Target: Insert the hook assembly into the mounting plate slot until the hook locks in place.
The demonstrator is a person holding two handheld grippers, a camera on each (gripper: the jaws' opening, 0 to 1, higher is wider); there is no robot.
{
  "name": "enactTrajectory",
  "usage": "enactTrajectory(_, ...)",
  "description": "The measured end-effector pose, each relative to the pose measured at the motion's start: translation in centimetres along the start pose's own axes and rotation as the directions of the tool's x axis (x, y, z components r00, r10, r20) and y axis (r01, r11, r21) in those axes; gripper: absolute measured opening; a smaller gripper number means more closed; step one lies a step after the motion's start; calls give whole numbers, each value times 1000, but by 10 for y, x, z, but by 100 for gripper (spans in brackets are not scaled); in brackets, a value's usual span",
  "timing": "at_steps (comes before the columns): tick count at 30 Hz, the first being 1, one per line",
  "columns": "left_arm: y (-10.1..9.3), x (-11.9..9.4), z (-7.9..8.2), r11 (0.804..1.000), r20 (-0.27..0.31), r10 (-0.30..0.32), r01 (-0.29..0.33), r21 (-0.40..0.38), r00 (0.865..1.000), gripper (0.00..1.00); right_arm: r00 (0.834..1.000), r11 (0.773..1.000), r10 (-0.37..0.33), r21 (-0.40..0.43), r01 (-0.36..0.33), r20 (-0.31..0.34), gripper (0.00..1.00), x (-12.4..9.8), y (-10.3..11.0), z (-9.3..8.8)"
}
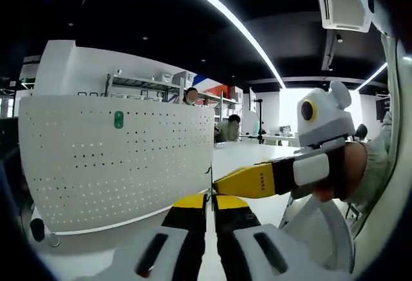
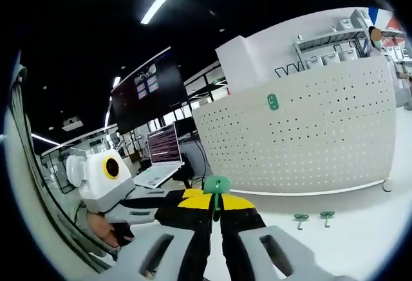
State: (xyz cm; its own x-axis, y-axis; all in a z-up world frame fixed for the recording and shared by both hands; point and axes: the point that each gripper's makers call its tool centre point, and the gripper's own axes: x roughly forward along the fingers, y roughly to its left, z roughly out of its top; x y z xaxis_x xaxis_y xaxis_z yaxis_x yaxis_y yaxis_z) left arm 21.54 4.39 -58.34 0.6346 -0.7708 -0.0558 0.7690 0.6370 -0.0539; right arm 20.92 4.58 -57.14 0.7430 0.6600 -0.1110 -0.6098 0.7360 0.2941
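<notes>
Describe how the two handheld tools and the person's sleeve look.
Each tool has black jaws with yellow tips and a pale grey body with slots. The right tool carries the marking "KENKE" on its yellow part, a white block on black behind it, and a grey-white housing on top. The left tool has a similar housing. The sleeve is pale grey-green.

The left tool point(image 1: 210, 205), jaws closed on a thin green piece, faces a white perforated mounting plate point(image 1: 96, 165) bearing one green hook point(image 1: 118, 119), with the right tool point(image 1: 222, 183) touching its tips.
</notes>
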Motion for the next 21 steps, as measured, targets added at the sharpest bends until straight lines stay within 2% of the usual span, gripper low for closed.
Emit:
enactTrajectory(9,2,-2,-6,1000,-22,16,-16,4,1000,5,1000,1000,1,-11,-1,-2,1,0,2,-2)
enactTrajectory(17,5,-7,-11,999,-41,39,-39,6,998,14,1000,1000,1,0,-1,1,1,1,3,-2)
enactTrajectory(21,7,-10,-14,999,-58,54,-53,9,997,22,1000,1000,-2,3,2,-1,1,2,3,-3)
